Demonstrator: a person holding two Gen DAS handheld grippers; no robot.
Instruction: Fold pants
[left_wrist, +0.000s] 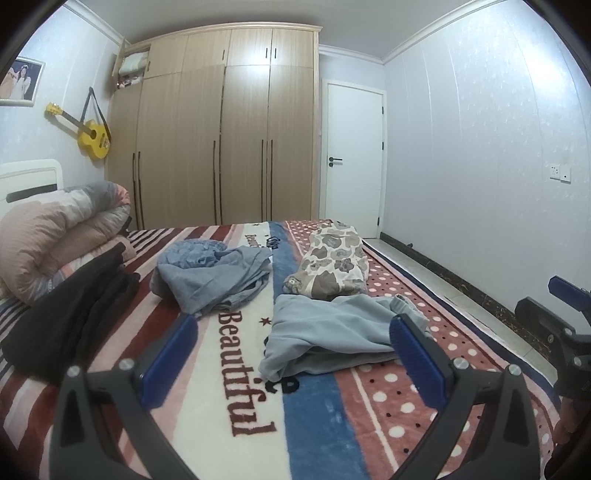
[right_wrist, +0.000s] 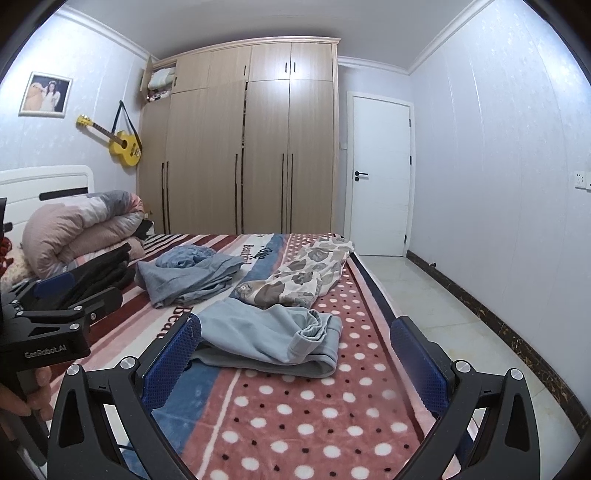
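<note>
Jaws of the left gripper (left_wrist: 291, 350) stand wide and hold nothing, and the light blue pants (left_wrist: 332, 338) lie crumpled on the bed blanket (left_wrist: 240, 398) just ahead, reaching across toward the right-hand blue pad. Jaws of the right gripper (right_wrist: 295, 350) are spread wide too, empty, with the same pants (right_wrist: 273, 339) between and just beyond the pads. Farther off lie a denim garment (right_wrist: 188, 275), a patterned garment (right_wrist: 299, 277), dark clothes (left_wrist: 70, 314) and a rolled quilt (right_wrist: 85, 230).

Your blanket (left_wrist: 236, 373) reads "Beautiful" in dark red letters on its white stripe. Your left tongs (right_wrist: 55, 317) carry "GenRobot.AI" on the black body. Other blanket lettering too small to read.
</note>
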